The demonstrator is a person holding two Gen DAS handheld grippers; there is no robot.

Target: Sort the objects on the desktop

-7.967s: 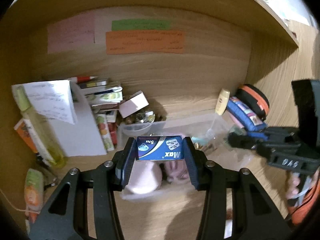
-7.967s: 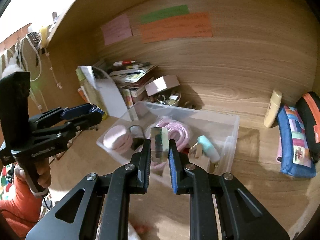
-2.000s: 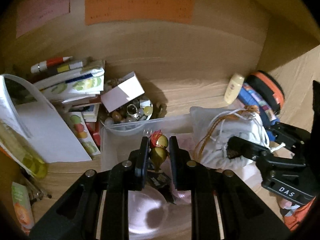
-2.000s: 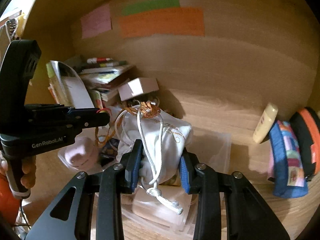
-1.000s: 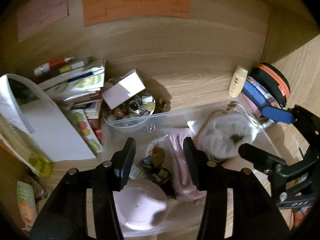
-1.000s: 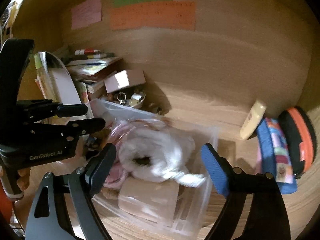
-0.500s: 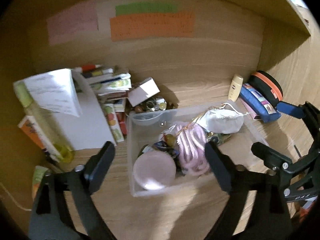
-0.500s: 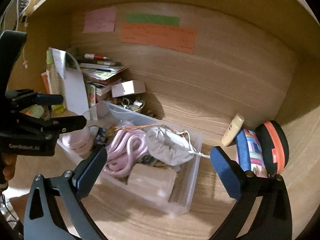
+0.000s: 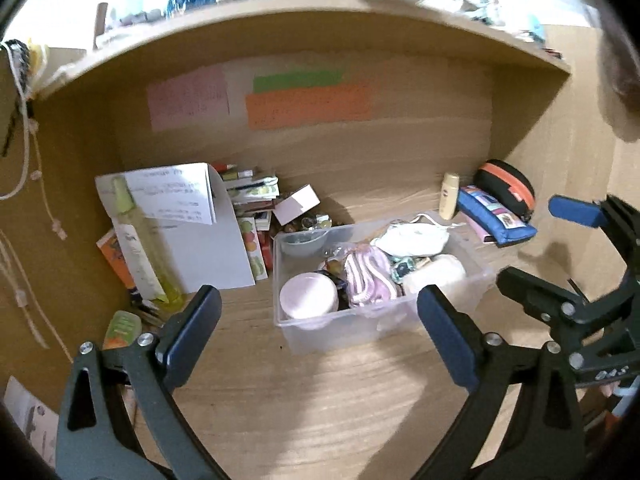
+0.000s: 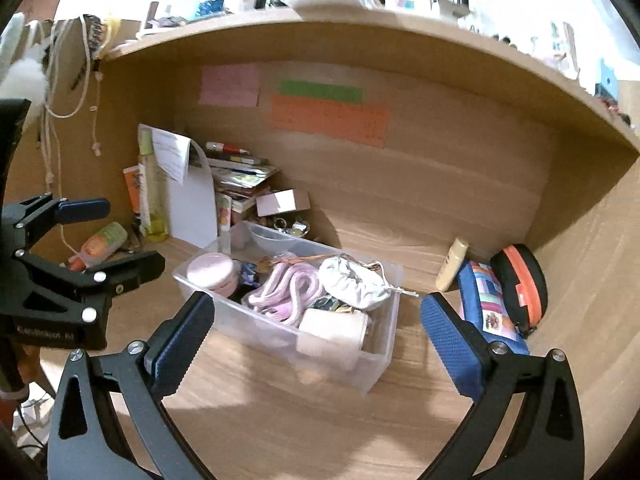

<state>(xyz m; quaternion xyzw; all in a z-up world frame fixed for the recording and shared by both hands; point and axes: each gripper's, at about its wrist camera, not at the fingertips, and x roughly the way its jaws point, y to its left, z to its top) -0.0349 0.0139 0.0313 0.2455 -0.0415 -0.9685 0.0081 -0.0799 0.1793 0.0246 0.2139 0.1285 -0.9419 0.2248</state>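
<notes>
- Wooden desk alcove (image 10: 460, 184) under a cluttered shelf surrounds us, with a pink paper note (image 10: 230, 85), a green strip (image 10: 320, 91) and an orange sheet (image 10: 330, 120) stuck on its back wall.
- We see the clear plastic storage bin (image 10: 376, 364) standing on the desk surface near the middle, well in front of the back wall.
- Inside the bin we make out a round pink lidded jar (image 10: 211, 270) at its left end, a coiled pink cord (image 10: 288, 290) in the middle, a white drawstring pouch (image 10: 354, 280) lying on top toward the right, and a pale beige roll (image 10: 332, 336) at the near right corner.
- Our left gripper (image 9: 318, 312) hangs in front of the bin with its jaws spread wide and nothing between them.
- Our right gripper (image 10: 316, 328) likewise has its jaws wide apart and empty, framing the bin from the near side.
- Left of the bin we see a stack of booklets (image 10: 240, 178), a leaning white folder (image 10: 194, 204) and a tall yellow-green bottle (image 10: 150, 192).
- A small white cardboard box (image 10: 282, 202) sits just behind the bin.
- To the right lie a cream tube (image 10: 452, 264), a blue patchwork pencil case (image 10: 486, 304) and a black case with an orange band (image 10: 520, 280), close together against the side wall.
</notes>
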